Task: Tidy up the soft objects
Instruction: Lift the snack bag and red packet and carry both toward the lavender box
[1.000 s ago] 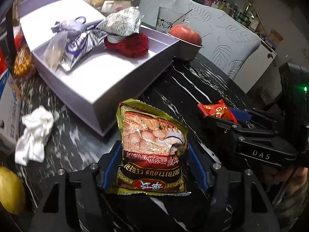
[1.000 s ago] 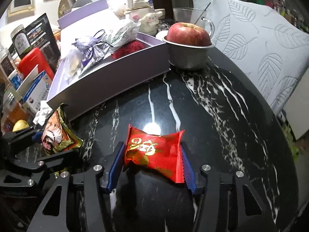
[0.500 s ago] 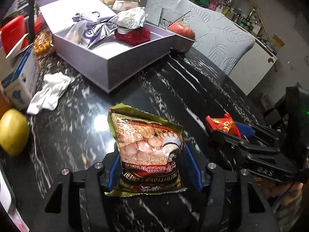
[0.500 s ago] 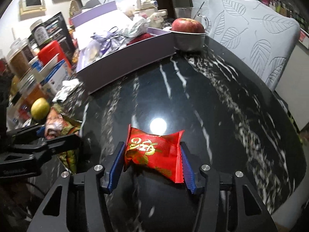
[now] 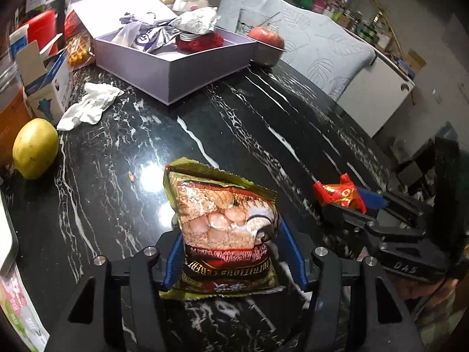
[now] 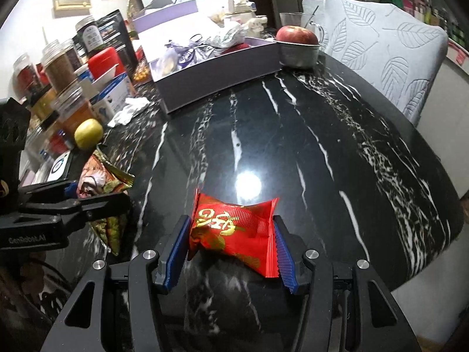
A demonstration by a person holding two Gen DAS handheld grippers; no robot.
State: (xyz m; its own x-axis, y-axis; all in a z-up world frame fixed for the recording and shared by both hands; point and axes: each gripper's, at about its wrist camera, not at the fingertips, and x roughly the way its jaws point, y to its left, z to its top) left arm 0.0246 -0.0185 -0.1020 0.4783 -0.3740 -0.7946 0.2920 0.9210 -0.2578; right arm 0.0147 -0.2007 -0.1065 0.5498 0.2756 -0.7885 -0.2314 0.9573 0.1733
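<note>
My left gripper (image 5: 231, 252) is shut on a gold and red cereal packet (image 5: 225, 223), held above the black marble table (image 5: 117, 182). My right gripper (image 6: 231, 246) is shut on a small red candy packet (image 6: 234, 228); it also shows in the left wrist view (image 5: 340, 193). The cereal packet shows at the left of the right wrist view (image 6: 99, 182). The open lilac box (image 5: 176, 55) stands far back on the table and holds several soft packets and a red scrubby ball (image 5: 202, 41). Both grippers are well short of the box.
A crumpled white tissue (image 5: 91, 105) and a yellow fruit (image 5: 35, 146) lie at the left. A metal bowl with a red apple (image 5: 266, 38) stands right of the box. Jars and cartons (image 6: 58, 82) crowd the left edge. A cushioned chair (image 6: 387, 50) is behind.
Both grippers have pulled back from the lilac box, each still holding its packet. The box now sits much farther away in both views.
</note>
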